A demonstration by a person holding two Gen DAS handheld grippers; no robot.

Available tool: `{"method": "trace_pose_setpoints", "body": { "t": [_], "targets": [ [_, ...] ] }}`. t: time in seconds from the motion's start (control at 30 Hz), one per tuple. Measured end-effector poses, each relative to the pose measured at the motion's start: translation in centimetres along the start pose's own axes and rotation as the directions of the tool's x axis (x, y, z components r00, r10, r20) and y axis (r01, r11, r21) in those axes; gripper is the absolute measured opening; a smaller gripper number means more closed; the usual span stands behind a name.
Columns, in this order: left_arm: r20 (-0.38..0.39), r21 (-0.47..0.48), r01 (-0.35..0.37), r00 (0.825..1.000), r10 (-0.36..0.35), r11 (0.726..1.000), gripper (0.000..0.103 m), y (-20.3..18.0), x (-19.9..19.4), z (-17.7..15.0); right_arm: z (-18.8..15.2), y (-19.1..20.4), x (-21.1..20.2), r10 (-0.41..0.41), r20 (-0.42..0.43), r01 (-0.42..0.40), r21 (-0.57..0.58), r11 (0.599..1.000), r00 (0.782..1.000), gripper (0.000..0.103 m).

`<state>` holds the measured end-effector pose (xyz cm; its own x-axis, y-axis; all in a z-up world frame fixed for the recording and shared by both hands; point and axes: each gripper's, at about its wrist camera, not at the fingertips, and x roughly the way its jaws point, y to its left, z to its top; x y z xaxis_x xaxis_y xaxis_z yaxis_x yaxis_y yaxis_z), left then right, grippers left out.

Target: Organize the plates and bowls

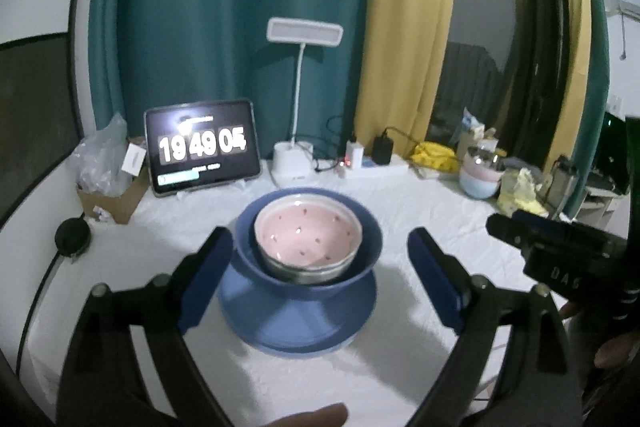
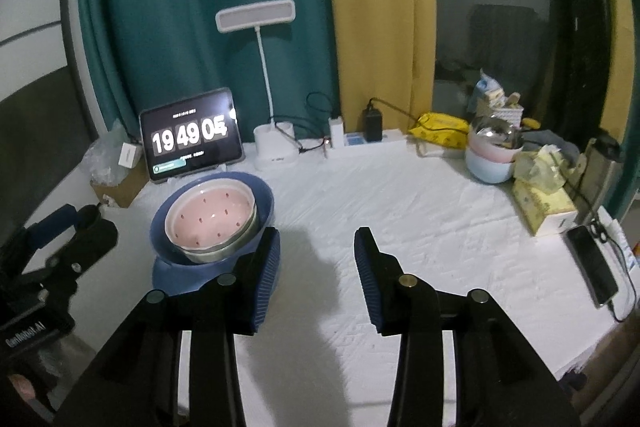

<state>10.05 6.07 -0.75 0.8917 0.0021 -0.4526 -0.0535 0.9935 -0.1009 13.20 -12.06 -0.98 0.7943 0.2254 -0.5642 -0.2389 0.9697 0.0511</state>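
Note:
A pink dotted bowl [image 1: 304, 227] sits in a metal bowl [image 1: 304, 273], which sits in a blue bowl [image 1: 370, 239] on a blue plate [image 1: 296, 323]. My left gripper [image 1: 319, 235] is open wide, and its blue fingers flank the stack without touching it. In the right wrist view the same stack of pink bowl [image 2: 210, 217], blue bowl [image 2: 266, 199] and plate [image 2: 176, 277] lies at left. My right gripper [image 2: 318, 233] is open over bare white cloth just right of the stack, with nothing between its fingers. Each gripper shows in the other's view: right gripper [image 1: 516, 227], left gripper [image 2: 60, 223].
The white-clothed table [image 2: 420, 219] carries a tablet clock [image 2: 192, 139], a desk lamp [image 2: 276, 143] and a power strip [image 2: 360, 139] along the back. Pastel bowls [image 2: 490, 159], a tissue box [image 2: 544, 207] and a phone [image 2: 592, 267] stand at right. A cardboard box [image 1: 112, 195] sits back left.

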Motion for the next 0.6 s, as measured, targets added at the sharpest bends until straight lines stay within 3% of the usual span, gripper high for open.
{"method": "trace_pose_setpoints", "body": {
  "t": [0.6],
  "targets": [
    [0.13, 0.051, -0.014, 0.991, 0.008, 0.999, 0.09, -2.4, -6.0, 2.8, 1.7, -0.6, -6.9, -0.021, 0.15, 0.024, -0.014, 1.0, 0.989, 0.041]
  ]
}}
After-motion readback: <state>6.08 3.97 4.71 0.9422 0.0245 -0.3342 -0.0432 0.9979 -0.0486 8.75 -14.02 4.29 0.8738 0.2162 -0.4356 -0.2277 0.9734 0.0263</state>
